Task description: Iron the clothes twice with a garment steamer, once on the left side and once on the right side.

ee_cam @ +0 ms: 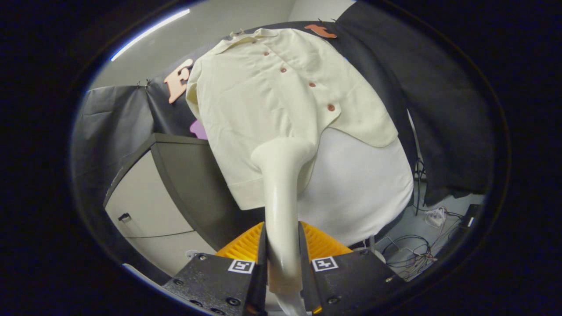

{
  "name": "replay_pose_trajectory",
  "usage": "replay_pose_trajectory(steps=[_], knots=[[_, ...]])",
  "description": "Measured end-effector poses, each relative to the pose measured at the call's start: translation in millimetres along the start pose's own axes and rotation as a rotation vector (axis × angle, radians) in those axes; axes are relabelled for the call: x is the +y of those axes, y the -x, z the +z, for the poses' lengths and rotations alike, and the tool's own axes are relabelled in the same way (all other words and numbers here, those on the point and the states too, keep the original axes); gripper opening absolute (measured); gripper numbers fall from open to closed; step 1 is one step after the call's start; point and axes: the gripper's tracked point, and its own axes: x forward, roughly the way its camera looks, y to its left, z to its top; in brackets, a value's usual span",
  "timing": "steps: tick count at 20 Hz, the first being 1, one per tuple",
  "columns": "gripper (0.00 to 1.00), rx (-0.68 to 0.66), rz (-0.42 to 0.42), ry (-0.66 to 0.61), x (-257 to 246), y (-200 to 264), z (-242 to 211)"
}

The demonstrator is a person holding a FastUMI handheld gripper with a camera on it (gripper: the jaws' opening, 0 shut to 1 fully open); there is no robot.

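A cream short-sleeved shirt (263,101) with a row of reddish buttons hangs over a white padded board (364,188) ahead of me. My gripper (283,250) is shut on the white garment steamer (281,193), both fingers pressed on its handle. The steamer rises from between the fingers, and its wide head lies against the lower part of the shirt, just left of the button row near the hem. The shirt's bottom hem hangs a little below the steamer head.
A grey-topped white cabinet (153,197) stands to the left of the shirt. Cables and a power strip (434,217) lie on the floor at the right, below the black cloth wall (439,109).
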Motion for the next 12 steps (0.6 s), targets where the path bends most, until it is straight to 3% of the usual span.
replay_pose_trajectory(steps=[6, 12], knots=[[0.32, 0.016, 0.003, -0.055, -3.9, 9.0, -7.7], [0.32, -0.049, 0.015, -0.051, 5.2, 26.6, 34.8]])
